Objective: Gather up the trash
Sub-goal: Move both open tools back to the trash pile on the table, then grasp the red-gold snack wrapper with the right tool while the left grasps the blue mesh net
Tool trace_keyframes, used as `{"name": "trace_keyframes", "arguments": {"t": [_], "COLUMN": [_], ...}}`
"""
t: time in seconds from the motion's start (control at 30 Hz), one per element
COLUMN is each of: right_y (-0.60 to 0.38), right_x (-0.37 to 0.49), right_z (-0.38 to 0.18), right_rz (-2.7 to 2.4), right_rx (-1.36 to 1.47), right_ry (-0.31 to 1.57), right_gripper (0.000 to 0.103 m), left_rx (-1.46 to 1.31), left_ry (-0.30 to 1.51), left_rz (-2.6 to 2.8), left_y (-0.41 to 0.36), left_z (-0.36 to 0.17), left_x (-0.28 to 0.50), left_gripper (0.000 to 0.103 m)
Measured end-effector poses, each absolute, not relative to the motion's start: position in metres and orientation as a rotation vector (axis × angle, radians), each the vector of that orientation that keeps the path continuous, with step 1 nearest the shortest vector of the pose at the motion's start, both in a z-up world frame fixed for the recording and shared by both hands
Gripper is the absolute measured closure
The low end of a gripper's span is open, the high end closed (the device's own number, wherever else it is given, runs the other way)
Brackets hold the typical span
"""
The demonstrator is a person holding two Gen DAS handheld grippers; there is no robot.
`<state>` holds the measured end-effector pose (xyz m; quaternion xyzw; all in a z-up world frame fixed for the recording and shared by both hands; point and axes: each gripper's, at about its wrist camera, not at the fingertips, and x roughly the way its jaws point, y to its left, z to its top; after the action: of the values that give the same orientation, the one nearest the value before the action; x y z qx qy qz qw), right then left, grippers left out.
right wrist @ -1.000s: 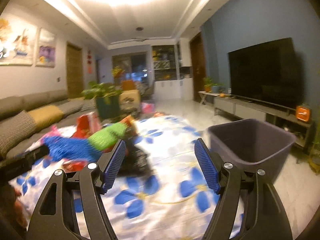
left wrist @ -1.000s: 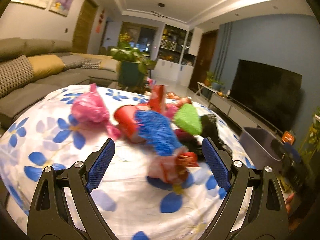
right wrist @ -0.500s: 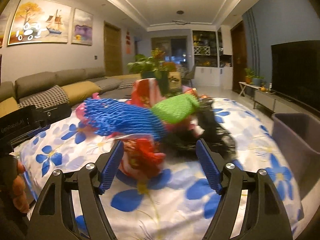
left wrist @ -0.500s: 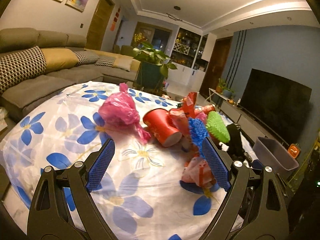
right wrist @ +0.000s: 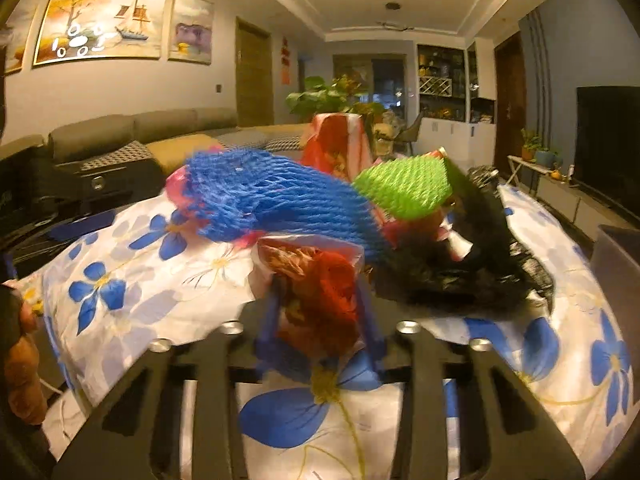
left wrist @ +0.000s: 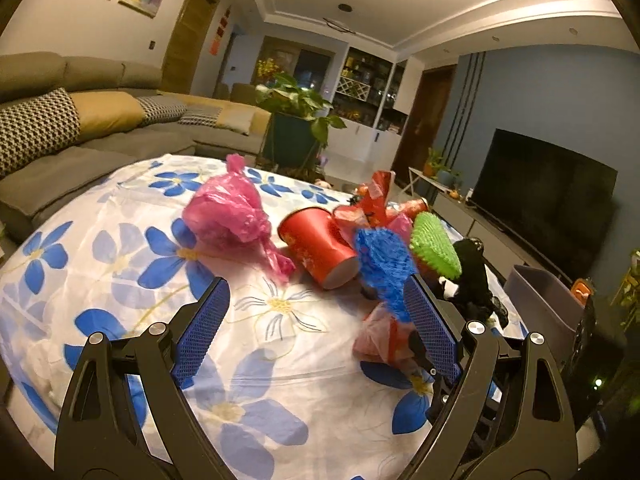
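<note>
Crumpled red-and-clear wrapper (right wrist: 316,292) on floral cloth, beside blue foam net (right wrist: 272,204), green net (right wrist: 404,188), red cup (left wrist: 318,246)

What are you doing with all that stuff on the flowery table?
A person is picking up trash with two hand-held claws. The right claw is closing on a crumpled red and clear wrapper at the near edge of the pile. The left claw is open and holds nothing. The grey bin beside the table waits for the trash.
</note>
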<state>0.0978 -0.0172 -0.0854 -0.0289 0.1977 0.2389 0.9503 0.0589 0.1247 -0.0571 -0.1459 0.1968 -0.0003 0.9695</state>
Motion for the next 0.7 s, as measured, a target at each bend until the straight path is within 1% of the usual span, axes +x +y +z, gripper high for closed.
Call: {"name": "trace_keyframes", "arguments": {"t": [0.13,0.23,0.33,0.4,0.53,0.57,0.6,0.63,0.7], "right_y": [-0.024,-0.030,-0.035,-0.039,-0.049,-0.049,-0.051,-0.053,-0.056], "right_x": [0.094,0.088,0.083,0.081,0.078,0.076,0.075,0.073,0.072], "right_z": [-0.084,-0.082,-0.082,-0.082,-0.082,-0.081,-0.080,-0.080,-0.079], "right_rz": [0.482,0.471,0.467,0.465,0.461,0.459,0.458,0.457,0.454], "right_rx": [-0.086,-0.098,-0.096,-0.097,-0.093,-0.090,-0.089,-0.089,-0.093], "right_ry": [0.383,0.374,0.378,0.379,0.388,0.386,0.385,0.382,0.381], "right_gripper": [0.078,0.079,0.079,0.079,0.079,0.079,0.079,0.079,0.079], "left_rx": [-0.304,-0.317,-0.349,-0.352,-0.343,-0.339,-0.335,-0.336,-0.343], "left_ry": [0.414,0.418,0.433,0.451,0.466,0.464,0.464,0.472,0.488], "left_rz": [-0.044,-0.094,-0.177,-0.222,-0.301,-0.307,-0.315,-0.331,-0.350], "left_y": [0.119,0.114,0.106,0.097,0.083,0.081,0.079,0.077,0.074], "left_z": [-0.061,-0.062,-0.060,-0.061,-0.059,-0.059,-0.059,-0.059,-0.061], "left_x": [0.068,0.077,0.088,0.093,0.094,0.094,0.094,0.095,0.097], "left_gripper": [0.016,0.017,0.021,0.028,0.031,0.035,0.042,0.046,0.062]}}
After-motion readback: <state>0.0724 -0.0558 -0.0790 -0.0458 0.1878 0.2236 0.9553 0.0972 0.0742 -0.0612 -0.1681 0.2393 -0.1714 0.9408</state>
